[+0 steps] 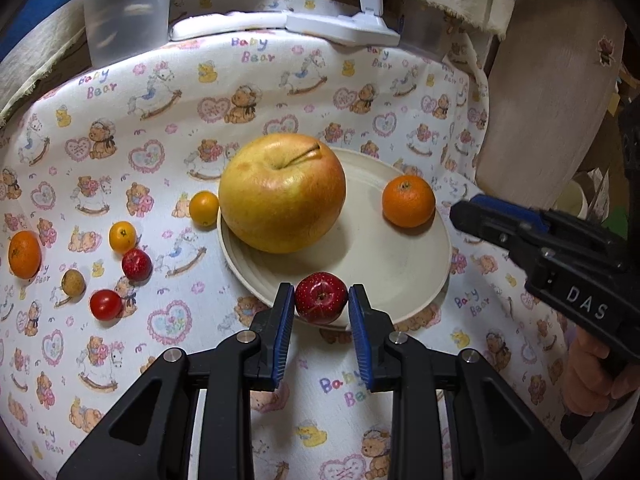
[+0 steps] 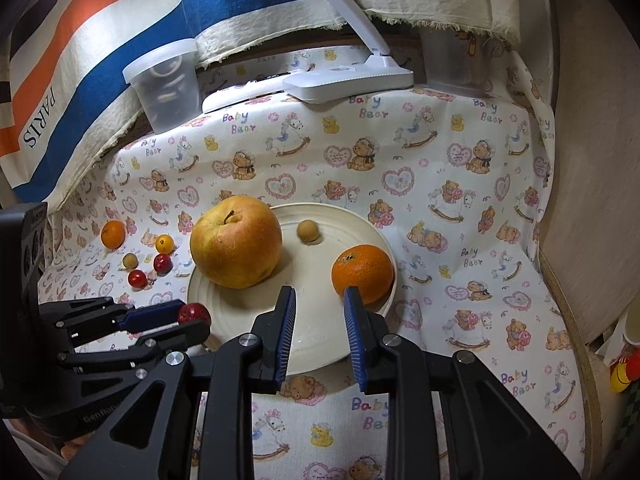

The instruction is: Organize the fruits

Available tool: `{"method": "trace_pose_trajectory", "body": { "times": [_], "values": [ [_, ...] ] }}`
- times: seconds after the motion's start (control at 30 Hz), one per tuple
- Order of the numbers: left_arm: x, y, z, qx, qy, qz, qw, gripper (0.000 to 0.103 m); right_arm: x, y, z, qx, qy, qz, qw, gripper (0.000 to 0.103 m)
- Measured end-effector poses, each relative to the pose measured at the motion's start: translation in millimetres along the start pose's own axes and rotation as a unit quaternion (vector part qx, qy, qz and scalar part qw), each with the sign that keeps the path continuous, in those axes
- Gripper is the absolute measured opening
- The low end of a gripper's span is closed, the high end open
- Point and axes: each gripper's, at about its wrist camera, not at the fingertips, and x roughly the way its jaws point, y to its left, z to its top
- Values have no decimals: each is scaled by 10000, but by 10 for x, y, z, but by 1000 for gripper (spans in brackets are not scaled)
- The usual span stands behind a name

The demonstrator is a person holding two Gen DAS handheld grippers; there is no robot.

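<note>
My left gripper (image 1: 321,289) is shut on a small red fruit (image 1: 321,298), held just over the near rim of the cream plate (image 1: 400,272). On the plate sit a big yellow-red apple (image 1: 282,192), a mandarin (image 1: 408,202) and, seen only in the right wrist view, a small tan fruit (image 2: 308,232). My right gripper (image 2: 319,292) hangs over the plate's (image 2: 320,216) near side, its jaws narrowly apart with nothing between them. The mandarin (image 2: 362,268) lies just beyond its right fingertip. The left gripper (image 2: 192,318) with the red fruit (image 2: 195,314) shows at the left.
Several loose small fruits lie on the bear-print cloth left of the plate, among them a mandarin (image 1: 24,254), a yellow one (image 1: 204,209) and a cherry tomato (image 1: 105,304). At the back stand a clear tub (image 1: 124,12) and a white lamp base (image 1: 344,26). A beige board (image 1: 540,100) rises on the right.
</note>
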Motion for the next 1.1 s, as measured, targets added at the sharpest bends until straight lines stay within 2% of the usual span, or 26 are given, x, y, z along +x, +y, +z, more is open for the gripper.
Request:
{"method": "trace_pose_trajectory", "body": {
  "times": [0.23,0.43,0.63,0.73,0.83,0.9,1.07,1.1],
  "values": [
    [31,70,8,-55,-39,4,10000,27,65,-15,-22,89,149,157,9997,26],
    [8,52,-3,50,-211,-71,9997,27,39,0,-22,26,100,160,9998,27],
    [-20,76,20,31,-282,13,9996,28,14,-33,-10,84,70,152,9998,27],
    [-125,110,34,0,-477,89,9988,38,0,-40,-6,97,48,170,9998,28],
    [-257,112,50,43,-727,247,9970,54,-23,-24,-5,51,-33,109,9999,33],
    [-363,109,58,45,-974,388,9945,78,-34,-4,-3,-33,-97,29,9999,35],
    [-695,134,80,-18,-1675,546,9844,94,-89,-36,20,7,-326,-84,9994,36],
    [-772,145,76,-35,-1837,597,9812,99,-103,-56,26,61,-373,-85,9992,43]
  ]
}}
